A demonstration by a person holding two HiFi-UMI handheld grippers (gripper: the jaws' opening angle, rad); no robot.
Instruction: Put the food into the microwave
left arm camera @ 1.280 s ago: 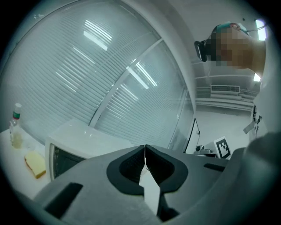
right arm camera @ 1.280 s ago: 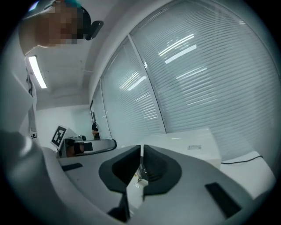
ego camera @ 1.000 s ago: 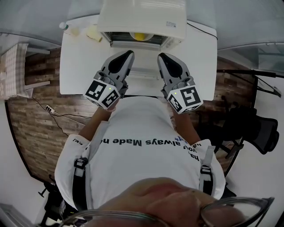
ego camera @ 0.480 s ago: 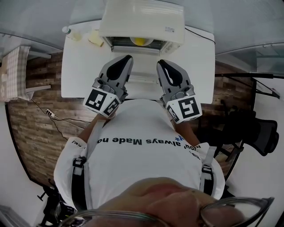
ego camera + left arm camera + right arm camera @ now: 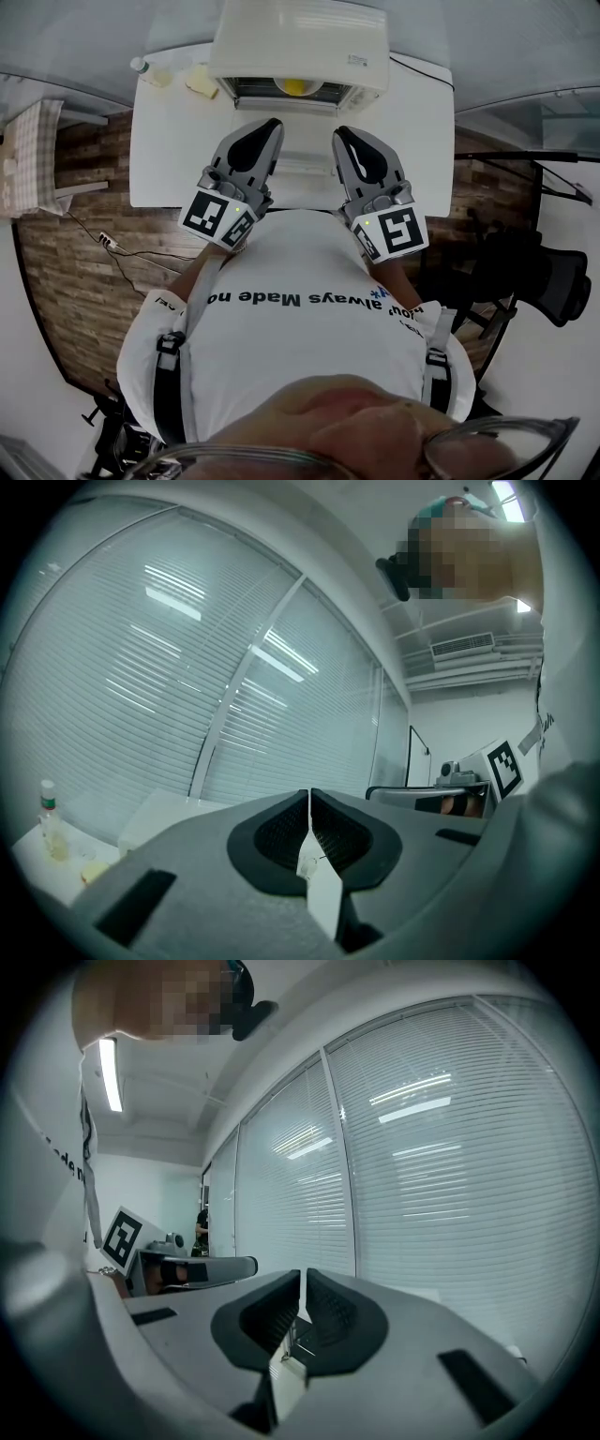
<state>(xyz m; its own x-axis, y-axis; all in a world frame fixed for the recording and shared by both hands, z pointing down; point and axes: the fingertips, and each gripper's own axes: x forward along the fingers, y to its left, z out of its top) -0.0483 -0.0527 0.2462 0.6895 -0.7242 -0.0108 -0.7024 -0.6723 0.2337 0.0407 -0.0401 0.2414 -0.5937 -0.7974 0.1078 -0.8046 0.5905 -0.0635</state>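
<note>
The white microwave (image 5: 300,42) stands at the far edge of the white table (image 5: 178,141). Its front is open, and a yellow piece of food (image 5: 296,87) on a white dish lies inside. Held close to my chest, my left gripper (image 5: 272,123) points up towards the microwave, its jaws together with nothing between them. Beside it, my right gripper (image 5: 339,131) is likewise shut and empty. In the left gripper view the left gripper (image 5: 309,795) faces window blinds. The right gripper (image 5: 301,1277) in its own view faces blinds too.
A small bottle (image 5: 139,66) and yellowish items (image 5: 200,80) sit at the table's far left corner; the bottle (image 5: 49,817) also shows in the left gripper view. A black office chair (image 5: 544,272) stands to the right. A cable and power strip (image 5: 105,234) lie on the wooden floor at left.
The head view has shifted slightly, so the microwave sits a little higher in the picture. Both grippers stay shut in front of the chest, barely moved.
</note>
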